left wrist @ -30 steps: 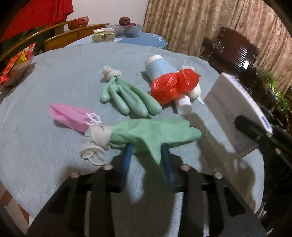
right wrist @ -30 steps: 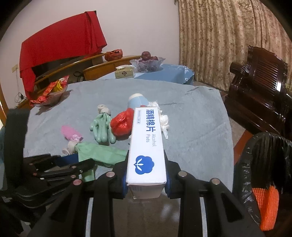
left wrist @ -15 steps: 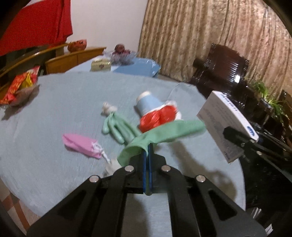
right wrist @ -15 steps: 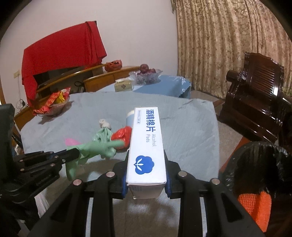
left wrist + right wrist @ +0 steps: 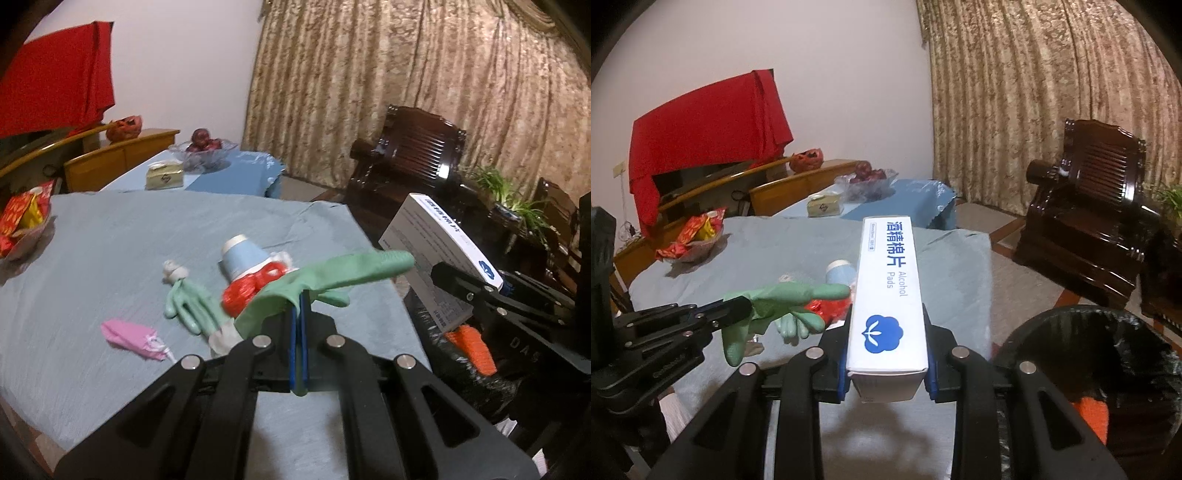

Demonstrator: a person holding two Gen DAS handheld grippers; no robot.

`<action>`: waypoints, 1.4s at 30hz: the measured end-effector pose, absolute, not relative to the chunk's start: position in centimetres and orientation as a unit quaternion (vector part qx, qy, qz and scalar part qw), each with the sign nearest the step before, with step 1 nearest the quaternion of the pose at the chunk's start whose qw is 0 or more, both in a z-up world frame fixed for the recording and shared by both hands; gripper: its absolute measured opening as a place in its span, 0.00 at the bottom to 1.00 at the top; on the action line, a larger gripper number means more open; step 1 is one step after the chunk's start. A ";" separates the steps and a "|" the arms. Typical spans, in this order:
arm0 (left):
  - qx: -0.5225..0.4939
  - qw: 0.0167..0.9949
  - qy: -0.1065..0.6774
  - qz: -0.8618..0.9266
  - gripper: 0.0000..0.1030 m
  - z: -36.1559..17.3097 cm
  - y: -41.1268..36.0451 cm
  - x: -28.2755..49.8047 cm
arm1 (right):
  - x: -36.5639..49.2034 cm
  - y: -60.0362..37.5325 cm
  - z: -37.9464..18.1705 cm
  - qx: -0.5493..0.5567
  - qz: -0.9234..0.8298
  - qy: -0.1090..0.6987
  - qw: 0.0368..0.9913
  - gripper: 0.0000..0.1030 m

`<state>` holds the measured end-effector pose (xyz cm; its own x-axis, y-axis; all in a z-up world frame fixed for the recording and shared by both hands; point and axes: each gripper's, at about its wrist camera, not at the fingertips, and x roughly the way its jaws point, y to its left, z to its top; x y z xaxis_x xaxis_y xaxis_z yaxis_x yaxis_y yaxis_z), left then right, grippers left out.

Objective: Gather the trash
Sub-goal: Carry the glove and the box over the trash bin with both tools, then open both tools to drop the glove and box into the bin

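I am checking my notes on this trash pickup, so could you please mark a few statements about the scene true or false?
1. The left hand-held gripper is shut on a green glove. True.
2. The right hand-held gripper holds a pink pouch. False: it grips a white alcohol pads box; the pink pouch lies on the table.
3. A second green glove lies on the table. True.
4. The black-lined bin is empty. False: something orange lies inside.

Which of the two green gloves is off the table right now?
The unrolled green glove, pinched in the shut left gripper and hanging in the air. The other green glove, with its white rolled cuff, lies flat on the grey tablecloth.
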<state>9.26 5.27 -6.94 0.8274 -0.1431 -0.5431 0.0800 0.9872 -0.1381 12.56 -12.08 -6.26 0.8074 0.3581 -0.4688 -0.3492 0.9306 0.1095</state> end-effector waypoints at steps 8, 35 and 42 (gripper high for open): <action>-0.043 0.955 0.277 -0.097 0.01 -5.7 1.2 10.1 | 11.6 -15.9 -5.5 0.020 0.149 0.241 0.959 0.29; 0.013 0.921 0.282 -0.268 0.01 -7.4 -17.3 14.9 | 9.7 -32.5 -7.0 0.049 -0.041 0.263 0.963 0.29; 0.017 0.908 0.300 -0.291 0.04 -8.7 -20.3 16.5 | 10.1 -34.3 -8.6 0.056 -0.064 0.281 0.956 0.30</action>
